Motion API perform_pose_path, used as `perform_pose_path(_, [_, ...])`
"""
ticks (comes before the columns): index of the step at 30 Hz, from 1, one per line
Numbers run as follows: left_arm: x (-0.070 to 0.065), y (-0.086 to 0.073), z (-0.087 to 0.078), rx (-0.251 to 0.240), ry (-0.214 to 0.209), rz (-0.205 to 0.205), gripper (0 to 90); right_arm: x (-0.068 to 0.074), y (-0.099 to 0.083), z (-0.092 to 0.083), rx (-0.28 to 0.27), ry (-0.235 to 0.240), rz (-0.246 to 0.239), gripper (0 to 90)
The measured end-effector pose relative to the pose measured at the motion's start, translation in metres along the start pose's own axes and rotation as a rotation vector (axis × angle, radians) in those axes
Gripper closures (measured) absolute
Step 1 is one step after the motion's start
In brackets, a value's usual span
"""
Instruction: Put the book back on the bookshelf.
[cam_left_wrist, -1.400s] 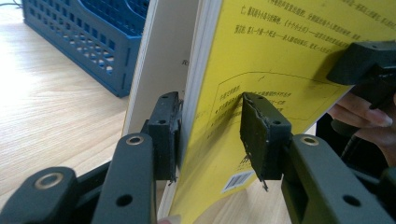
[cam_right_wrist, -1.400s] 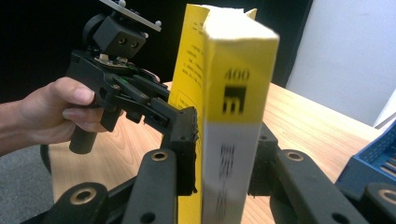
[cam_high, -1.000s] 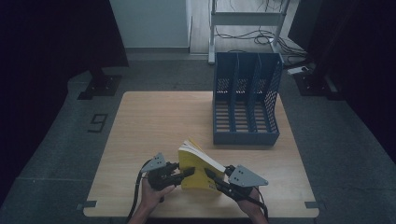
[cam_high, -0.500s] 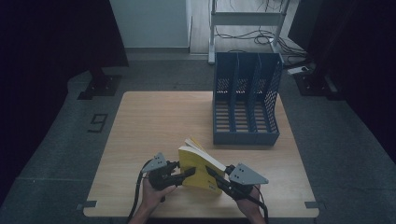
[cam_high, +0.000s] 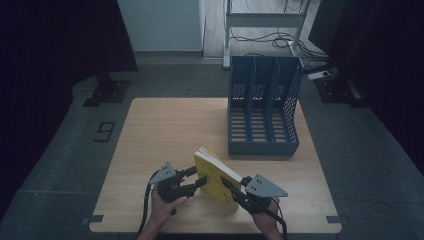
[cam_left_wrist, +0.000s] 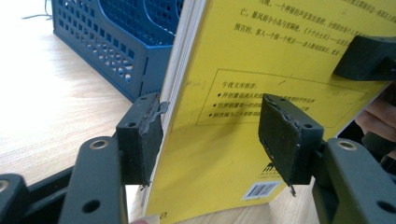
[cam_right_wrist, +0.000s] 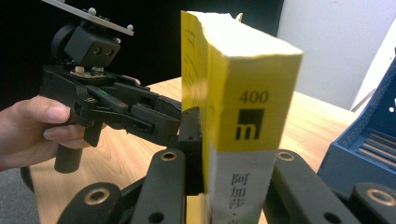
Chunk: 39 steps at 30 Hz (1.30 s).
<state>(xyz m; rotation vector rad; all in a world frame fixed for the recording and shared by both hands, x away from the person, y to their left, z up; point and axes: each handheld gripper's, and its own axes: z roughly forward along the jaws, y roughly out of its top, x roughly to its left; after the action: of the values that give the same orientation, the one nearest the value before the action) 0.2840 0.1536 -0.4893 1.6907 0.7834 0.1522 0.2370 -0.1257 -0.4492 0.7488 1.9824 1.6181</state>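
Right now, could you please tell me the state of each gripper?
Left gripper: jaws have just been opening; open around the yellow book, one pad clearly off the cover.
Right gripper: shut on the book's spine end.

Blue three-slot file rack (cam_high: 263, 107) upright at the far right of the wooden counter (cam_high: 165, 130), open slots facing the near edge. Off the counter beyond the rack: metal shelf frame (cam_high: 265, 22), cables (cam_high: 280, 40). Left of the counter: floor marker "9" (cam_high: 105, 132).
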Motion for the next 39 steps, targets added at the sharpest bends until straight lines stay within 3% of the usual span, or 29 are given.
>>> perform_pose_path(12, [0.001, 0.001, -0.002, 0.001, 0.027, -0.02, 39.8, -0.001, 0.002, -0.004, -0.01, -0.017, 0.008, 75.0])
perform_pose_path(22, [0.0, 0.001, -0.001, 0.03, 0.061, -0.003, 39.6, -0.003, 0.003, -0.006, -0.023, -0.05, 0.017, 75.0])
perform_pose_path(28, [0.002, 0.0, -0.001, 0.041, 0.064, -0.004, 39.4, -0.007, 0.005, -0.009, -0.031, -0.087, 0.028, 75.0])
perform_pose_path(39, [0.005, -0.001, 0.001, 0.07, 0.069, -0.011, 39.1, -0.008, 0.008, -0.014, -0.058, -0.102, 0.039, 75.0])
